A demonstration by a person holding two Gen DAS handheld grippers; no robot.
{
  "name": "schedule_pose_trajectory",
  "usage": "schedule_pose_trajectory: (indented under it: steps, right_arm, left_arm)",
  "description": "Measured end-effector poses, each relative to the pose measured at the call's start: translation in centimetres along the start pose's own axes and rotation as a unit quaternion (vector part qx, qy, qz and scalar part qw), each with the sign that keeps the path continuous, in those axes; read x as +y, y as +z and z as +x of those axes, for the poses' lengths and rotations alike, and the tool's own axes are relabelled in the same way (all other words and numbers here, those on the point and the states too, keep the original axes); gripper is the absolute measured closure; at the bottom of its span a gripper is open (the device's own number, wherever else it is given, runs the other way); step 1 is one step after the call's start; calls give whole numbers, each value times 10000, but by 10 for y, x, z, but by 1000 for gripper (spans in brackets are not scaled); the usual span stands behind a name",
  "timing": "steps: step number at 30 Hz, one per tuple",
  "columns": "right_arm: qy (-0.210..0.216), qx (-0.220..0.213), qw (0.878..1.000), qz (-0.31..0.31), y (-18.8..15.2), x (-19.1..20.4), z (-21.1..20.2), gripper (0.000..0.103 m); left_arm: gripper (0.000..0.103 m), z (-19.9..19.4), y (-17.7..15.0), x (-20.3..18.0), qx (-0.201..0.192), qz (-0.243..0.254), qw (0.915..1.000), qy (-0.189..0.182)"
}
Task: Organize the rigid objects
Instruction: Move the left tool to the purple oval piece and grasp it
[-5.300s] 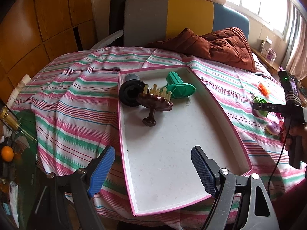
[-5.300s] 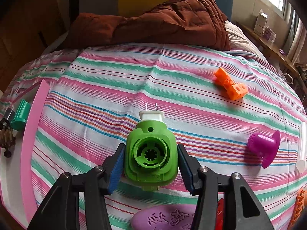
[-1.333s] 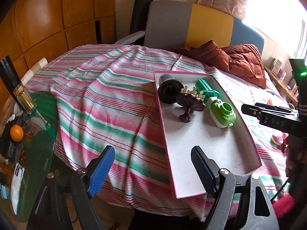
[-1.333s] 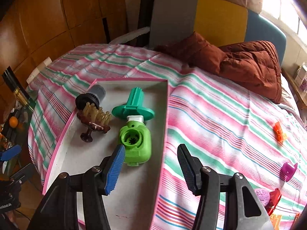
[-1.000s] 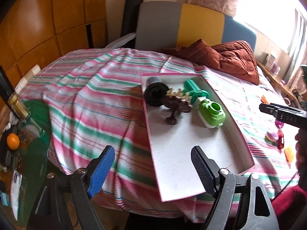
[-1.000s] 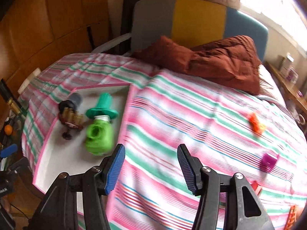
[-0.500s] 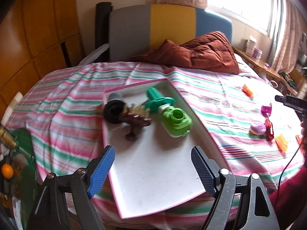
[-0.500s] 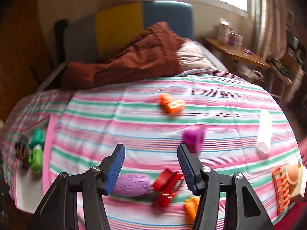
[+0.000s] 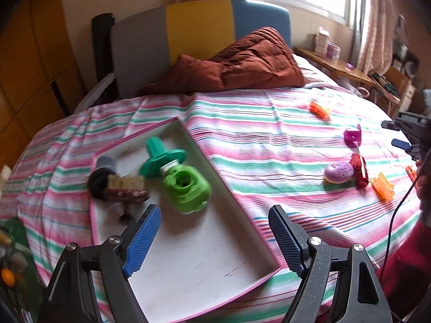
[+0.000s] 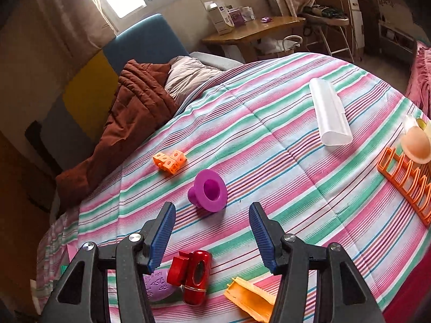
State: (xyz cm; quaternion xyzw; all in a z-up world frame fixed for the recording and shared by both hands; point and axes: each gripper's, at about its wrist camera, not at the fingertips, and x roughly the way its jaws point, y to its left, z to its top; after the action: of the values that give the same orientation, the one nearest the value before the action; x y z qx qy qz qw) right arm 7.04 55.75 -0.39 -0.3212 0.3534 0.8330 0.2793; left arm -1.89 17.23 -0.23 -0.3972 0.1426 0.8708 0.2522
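A pink-rimmed white tray (image 9: 204, 258) lies on the striped bed. In it are a green plug-in device (image 9: 187, 188), a teal funnel-shaped piece (image 9: 159, 156), a brown brush (image 9: 126, 192) and a black cylinder (image 9: 101, 179). My left gripper (image 9: 212, 239) hovers open over the tray's near end, holding nothing. My right gripper (image 10: 211, 235) is open and empty above the bedspread, just short of a purple flanged cup (image 10: 207, 190). Below its fingers lie a red object (image 10: 192, 276), a purple oval (image 10: 156, 286) and an orange-yellow piece (image 10: 249, 298). An orange block toy (image 10: 169, 160) lies farther back.
A frosted white tube (image 10: 330, 111), an orange rack (image 10: 404, 183) and a peach round object (image 10: 416, 144) lie at the right of the bed. A rust-brown quilt (image 9: 242, 64) is piled at the headboard. A wooden desk (image 10: 253, 29) stands beyond. A person's red sleeve (image 9: 404, 266) is at the right.
The green device went from my right gripper's grip into the tray. Since then my right gripper swung right over the loose toys and rolled; my left gripper's view shifted right across the tray.
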Motion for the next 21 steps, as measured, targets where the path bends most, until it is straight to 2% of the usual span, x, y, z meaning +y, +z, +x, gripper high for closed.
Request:
schedule_pose_trajectory:
  steps: [5,12,15,21]
  right_arm:
    - [36,-13,9999,155,-1,-6,-2,46]
    - [130,6,9984,547,1,-19,-3,46]
    - [150,50,9979,622,1,-22,-1,46]
    - [175,164,9979,598,1,-20,4,46]
  left_arm:
    - [18,8,7,-33,-74,537,9985,-5]
    - [17,24,19,-75,-9,1016,9936,-498]
    - [17,36,25,-101,131,1330,9872,-865]
    - [18,60,35,-141,323,1779,9738,-1376]
